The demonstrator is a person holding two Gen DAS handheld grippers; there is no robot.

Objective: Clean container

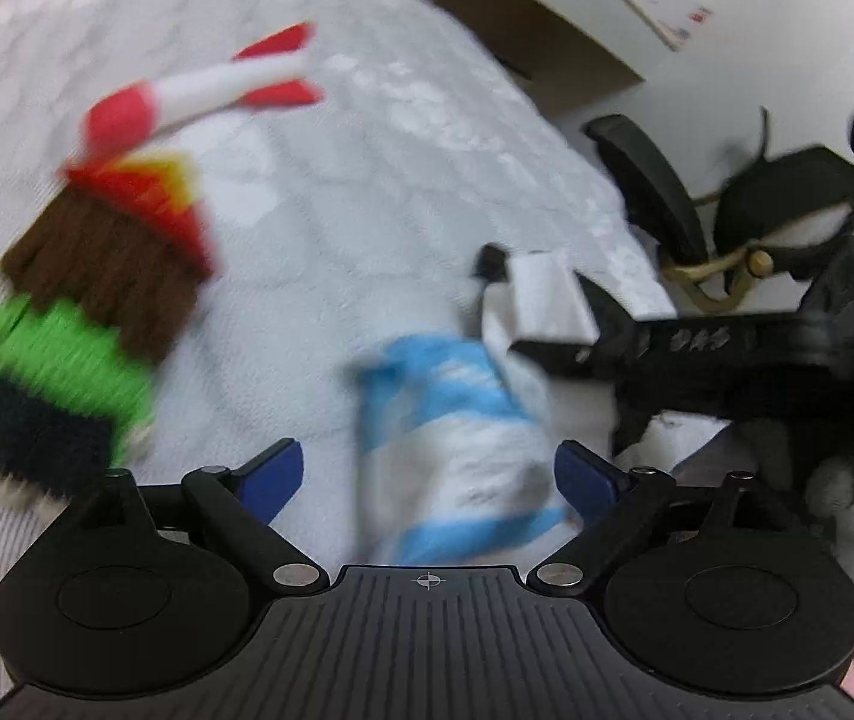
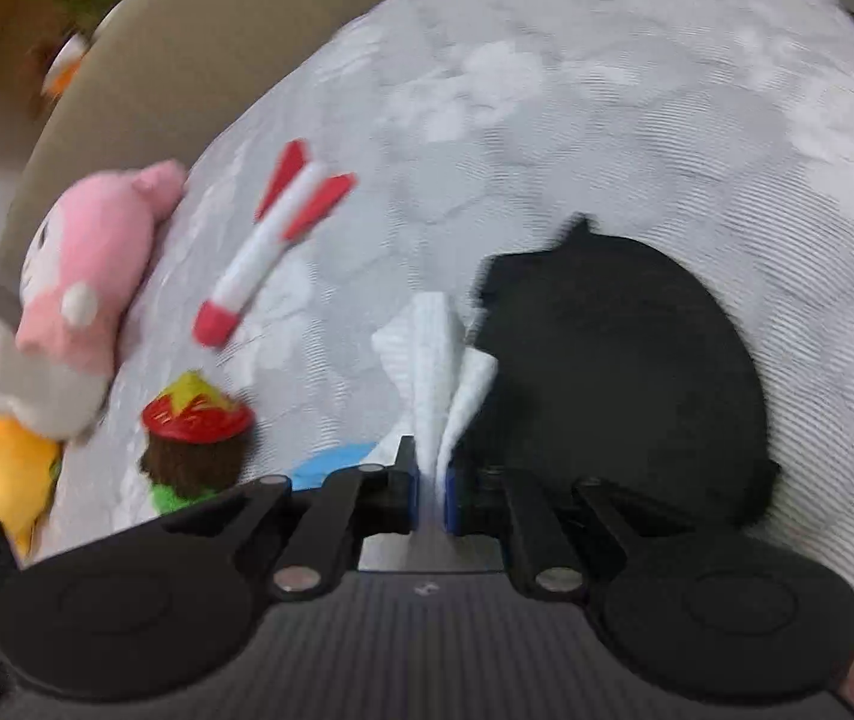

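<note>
Container: blue-and-white striped container (image 1: 457, 450), blurred, low centre of the left wrist view, lying on the bed between the spread jaws; only a blue sliver (image 2: 337, 459) visible in the right wrist view, just left of the pinched wipe.
Left tool (image 1: 427, 480): spread wide either side of the container, pads not pressing on it; likely placed to steady it for wiping.
Wipe: one folded white tissue (image 2: 436, 372), standing up from the closed jaws, probably held that way to leave a free edge for rubbing.
Right tool (image 2: 432, 495): pressed together, pinching the tissue; seen from the left wrist view at mid right (image 1: 553, 300), tissue-first, near the container's upper end.
Dark object: one black rounded shape (image 2: 619, 384) right of the tissue; too blurred to identify.
Bed: white patterned quilt (image 2: 607, 120) carrying everything.
Toys, counted: one red-and-white rocket (image 2: 274, 246), one knitted brush-like doll with a red cap (image 2: 196, 438), one pink plush (image 2: 97, 264), one yellow plush (image 2: 1, 474), all at left, well apart from the work.
Boxes: cardboard (image 1: 547, 18) upper right of the left wrist view; count unclear.
</note>
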